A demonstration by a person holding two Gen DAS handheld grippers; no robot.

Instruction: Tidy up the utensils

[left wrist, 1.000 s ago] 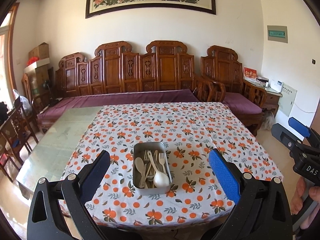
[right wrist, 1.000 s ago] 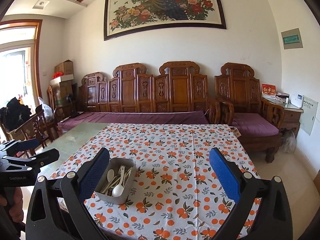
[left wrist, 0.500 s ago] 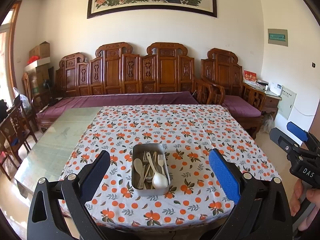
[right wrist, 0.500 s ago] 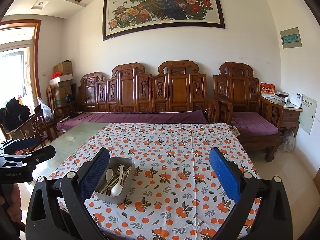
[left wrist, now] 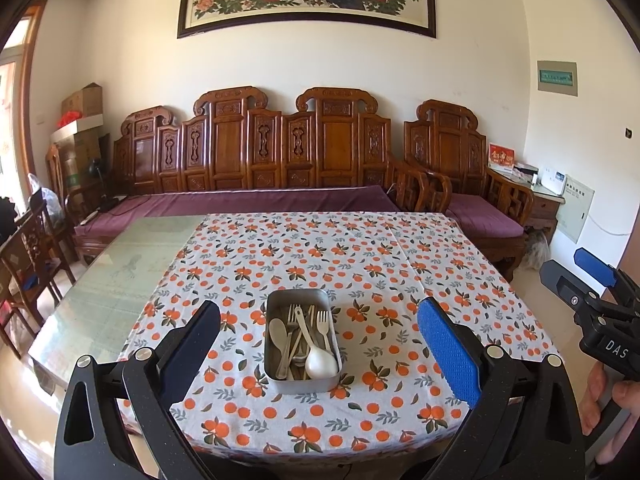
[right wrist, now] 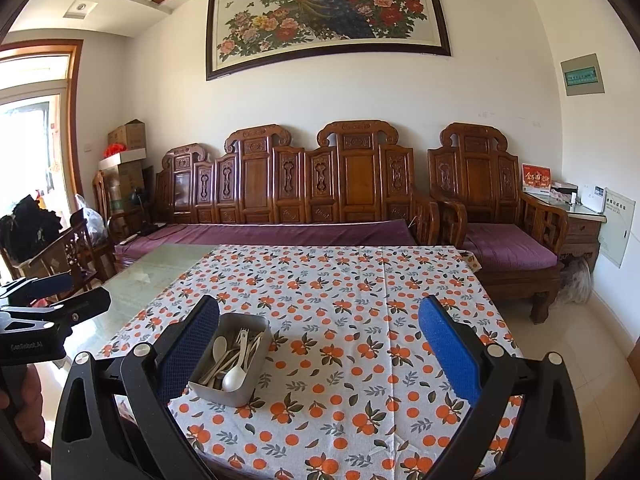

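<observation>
The table [left wrist: 132, 280] wears an orange-spotted cloth [left wrist: 360, 264]. Near its front edge sits a metal tin [left wrist: 276, 364] full of forks and spoons [left wrist: 320, 362]. They look light, hard and slippery, so pinch a thin handle. The left tongs [left wrist: 320, 344] and right tongs [right wrist: 320, 344] are wide open, holding nothing.

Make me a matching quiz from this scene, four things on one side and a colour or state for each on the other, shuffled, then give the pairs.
Things:
1. metal tin
2. tablecloth
3. left hand-held gripper
4. sofa cushion

Colour or state:
A. purple
B. open, holding nothing
C. full of spoons and forks
D. white with orange fruit print

Pairs: 1-C, 2-D, 3-B, 4-A
</observation>
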